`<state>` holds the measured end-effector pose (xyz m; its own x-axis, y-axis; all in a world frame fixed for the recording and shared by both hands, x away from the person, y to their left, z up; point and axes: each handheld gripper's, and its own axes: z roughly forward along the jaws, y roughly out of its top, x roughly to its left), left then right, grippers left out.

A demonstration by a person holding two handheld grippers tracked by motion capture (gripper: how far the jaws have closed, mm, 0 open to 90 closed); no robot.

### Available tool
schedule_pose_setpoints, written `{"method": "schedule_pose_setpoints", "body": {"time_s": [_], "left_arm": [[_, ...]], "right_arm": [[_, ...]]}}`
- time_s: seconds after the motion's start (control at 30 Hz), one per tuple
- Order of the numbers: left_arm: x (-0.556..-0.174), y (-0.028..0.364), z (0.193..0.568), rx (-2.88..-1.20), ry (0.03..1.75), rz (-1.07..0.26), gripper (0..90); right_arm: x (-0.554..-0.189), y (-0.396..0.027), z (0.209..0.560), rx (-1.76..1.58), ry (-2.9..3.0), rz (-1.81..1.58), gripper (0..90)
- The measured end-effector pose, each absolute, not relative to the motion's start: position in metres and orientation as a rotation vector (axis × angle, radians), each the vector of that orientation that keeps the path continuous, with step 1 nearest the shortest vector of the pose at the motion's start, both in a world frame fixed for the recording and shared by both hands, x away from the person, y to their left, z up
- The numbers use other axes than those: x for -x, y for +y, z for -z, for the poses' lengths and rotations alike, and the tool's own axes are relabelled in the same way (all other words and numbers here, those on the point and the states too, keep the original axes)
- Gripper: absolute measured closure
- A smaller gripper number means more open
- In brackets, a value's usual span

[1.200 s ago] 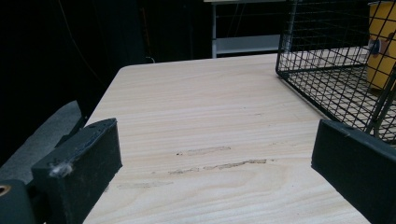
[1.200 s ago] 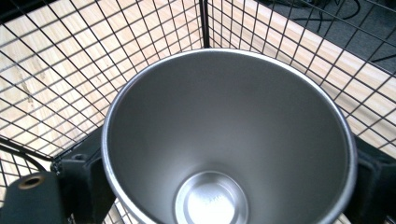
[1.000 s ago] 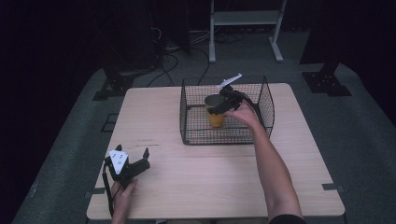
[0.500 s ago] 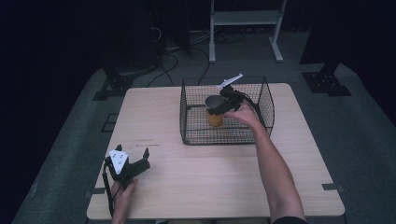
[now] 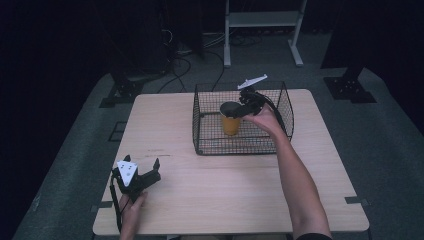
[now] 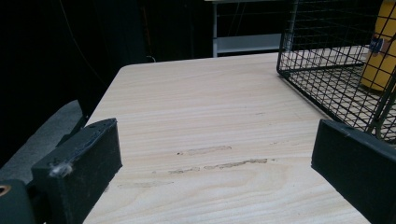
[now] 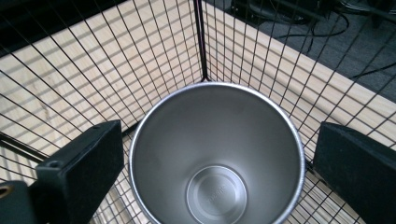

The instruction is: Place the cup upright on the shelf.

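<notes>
Cup (image 5: 230,119): yellow outside, bare steel inside, upright, mouth open upward. It stands inside the wire basket (image 5: 210,145), toward the basket's left half, in the far middle part of the table (image 5: 165,130). In the right gripper view the cup (image 7: 215,154) is seen from straight above, empty, with the basket mesh (image 7: 116,56) and one upright corner wire close behind it.

Wire basket: black, open-topped, rectangular, resting on the table near its far edge. Its walls surround the cup on all sides; access is from above only.

Right tongs (image 5: 239,111): held over the basket from the right, at the cup's rim. The jaws are spread wide, one on each side of the cup's mouth, with a small gap visible at each side; no contact can be made out.

Left tongs (image 5: 150,167): resting at the near left corner of the table, well apart from the basket. The jaws are spread wide and hold nothing; bare tabletop (image 6: 210,140) lies between them, with the basket's near corner (image 6: 327,79) and the cup (image 6: 380,51) beyond to the right.
</notes>
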<state>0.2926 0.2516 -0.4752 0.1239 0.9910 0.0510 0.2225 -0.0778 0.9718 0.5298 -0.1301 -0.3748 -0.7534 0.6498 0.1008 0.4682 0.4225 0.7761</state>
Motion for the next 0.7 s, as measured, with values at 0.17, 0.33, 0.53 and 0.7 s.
{"method": "schedule_pose_setpoints", "body": {"time_s": [0.17,0.33,0.53,0.7], "left_arm": [[-0.293,0.251,0.475,-1.48,1.252,-1.054,0.8],[-0.293,0.251,0.475,-1.482,1.254,-1.054,0.8],[-0.293,0.251,0.475,-1.482,1.252,-1.054,0.8],[-0.292,0.251,0.475,-1.482,1.248,-1.05,0.8]], "right_arm": [[-0.527,-0.138,0.365,-0.99,2.441,-1.282,1.5],[-0.523,-0.145,0.358,-0.991,2.43,-1.333,1.5],[-0.518,-0.15,0.351,-0.972,2.426,-1.36,1.5],[-0.511,-0.154,0.344,-0.987,2.414,-1.364,1.6]]}}
